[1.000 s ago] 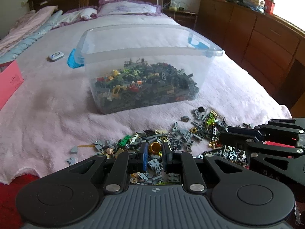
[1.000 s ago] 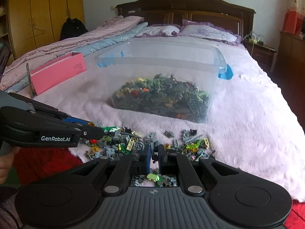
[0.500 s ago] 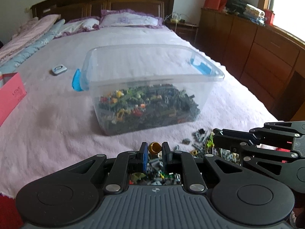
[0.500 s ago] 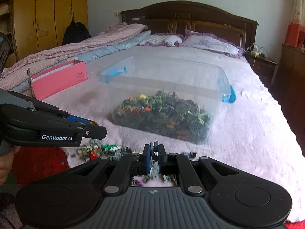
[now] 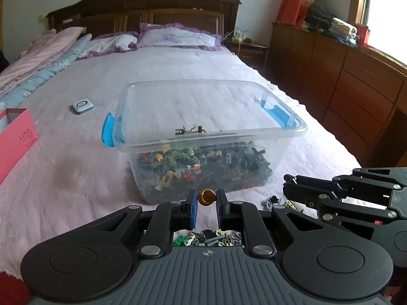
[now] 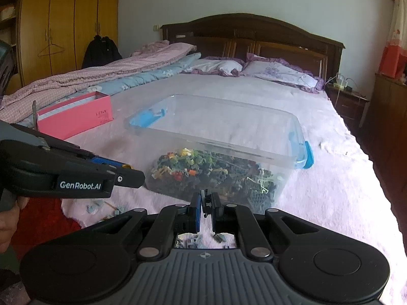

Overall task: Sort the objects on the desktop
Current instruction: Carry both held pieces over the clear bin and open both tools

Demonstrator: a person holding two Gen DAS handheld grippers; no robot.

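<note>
My left gripper (image 5: 206, 198) is shut on a small round gold piece (image 5: 206, 196), held just in front of the near wall of a clear plastic bin (image 5: 211, 137) part filled with small dark and coloured building pieces. My right gripper (image 6: 205, 202) is shut on a thin dark grey piece (image 6: 205, 198), also lifted before the bin (image 6: 223, 139). Loose pieces (image 5: 206, 239) lie on the pink blanket below the left fingers, and a few more (image 6: 201, 241) show under the right ones. The right gripper's arm (image 5: 356, 200) reaches in at the left view's right side.
A pink open box (image 6: 76, 117) sits left of the bin. A small white device (image 5: 82, 105) lies on the bed beyond. Blue latches (image 5: 108, 132) hang on the bin's ends. Wooden drawers (image 5: 356, 81) line the right wall. A hand (image 6: 10, 218) holds the left gripper.
Both grippers have risen from the loose pile with their pieces and tipped up toward the bin. The pile has dropped almost out of sight below the fingers.
</note>
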